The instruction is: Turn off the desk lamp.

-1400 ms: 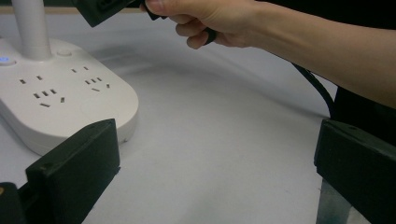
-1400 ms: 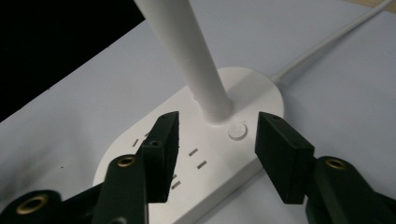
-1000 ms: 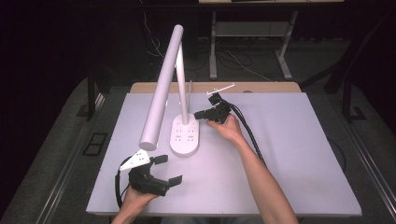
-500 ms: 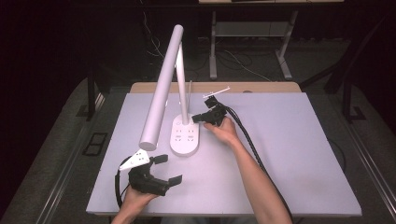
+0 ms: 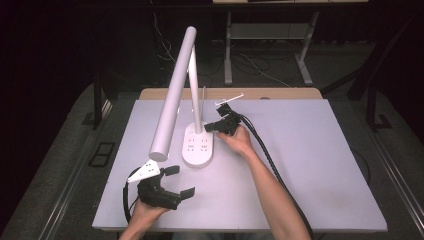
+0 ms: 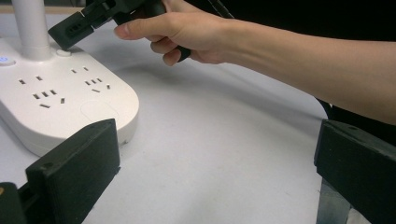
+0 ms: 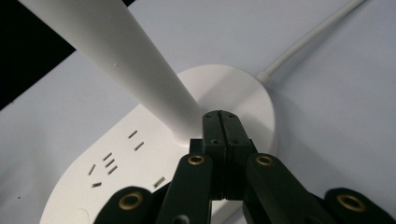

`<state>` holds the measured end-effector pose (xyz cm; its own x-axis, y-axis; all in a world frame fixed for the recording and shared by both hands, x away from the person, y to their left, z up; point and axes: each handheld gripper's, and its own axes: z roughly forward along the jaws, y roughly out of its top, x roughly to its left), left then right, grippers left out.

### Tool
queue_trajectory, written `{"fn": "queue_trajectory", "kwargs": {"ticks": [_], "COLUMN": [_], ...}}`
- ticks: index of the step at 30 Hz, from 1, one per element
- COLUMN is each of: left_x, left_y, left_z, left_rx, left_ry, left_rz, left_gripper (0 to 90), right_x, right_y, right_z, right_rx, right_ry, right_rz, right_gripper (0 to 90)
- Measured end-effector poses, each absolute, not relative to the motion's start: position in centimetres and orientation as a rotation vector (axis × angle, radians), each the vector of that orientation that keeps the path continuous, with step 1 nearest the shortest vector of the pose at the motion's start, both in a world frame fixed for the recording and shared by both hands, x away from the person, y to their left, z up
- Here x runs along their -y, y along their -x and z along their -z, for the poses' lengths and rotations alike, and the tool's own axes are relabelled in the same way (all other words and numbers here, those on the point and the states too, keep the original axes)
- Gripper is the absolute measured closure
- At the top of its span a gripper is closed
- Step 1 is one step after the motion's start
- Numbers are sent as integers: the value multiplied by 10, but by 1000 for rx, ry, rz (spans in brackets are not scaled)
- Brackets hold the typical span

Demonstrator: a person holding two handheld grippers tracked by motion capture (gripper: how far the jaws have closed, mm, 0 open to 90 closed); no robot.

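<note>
Lamp base (image 5: pixel 199 146), a white rounded plastic block with socket slots on top, sits mid-table on the pale grey table (image 5: pixel 310 165); everything below is placed relative to it. White round post (image 5: pixel 194 95) rises from the base's far end and carries a long white tubular lamp head (image 5: pixel 172 97) slanting down past the base's left side. White power cord (image 7: pixel 306 39) exits the base's far edge.

Right gripper (image 5: pixel 210 128), black, held in the right hand (image 5: pixel 239 140), is at the base's far right corner, tips just beside the foot of the post. Its jaws are pressed together with nothing between them, clear in the right gripper view (image 7: pixel 225 128). Compared with a second ago it has moved in closer to the post and lower toward the base top; half a second ago it was already nearly there. In the left gripper view its tip (image 6: pixel 70 30) sits just above a small round button (image 6: pixel 63 52) on the base; contact cannot be told.

Left gripper (image 5: pixel 177 181), black with a grey three-cornered plate, held in the left hand (image 5: pixel 145 212), is near the base's front left, apart from it, jaws spread wide and empty. No change in its spot since the earlier frames.
</note>
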<state>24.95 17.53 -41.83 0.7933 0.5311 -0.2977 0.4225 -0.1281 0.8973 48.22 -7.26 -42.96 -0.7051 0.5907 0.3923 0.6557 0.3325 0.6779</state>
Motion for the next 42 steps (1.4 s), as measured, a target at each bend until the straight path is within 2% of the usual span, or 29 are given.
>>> {"fn": "queue_trajectory", "kwargs": {"ticks": [42], "left_x": [-176], "left_y": [-250], "left_z": [419], "left_rx": [-752], "left_ry": [-1751], "left_rz": [-110], "left_gripper": [0], "right_x": [63], "right_y": [-476], "right_z": [424], "right_rx": [2605], "right_ry": [1179], "right_rz": [1267], "right_gripper": [900]}}
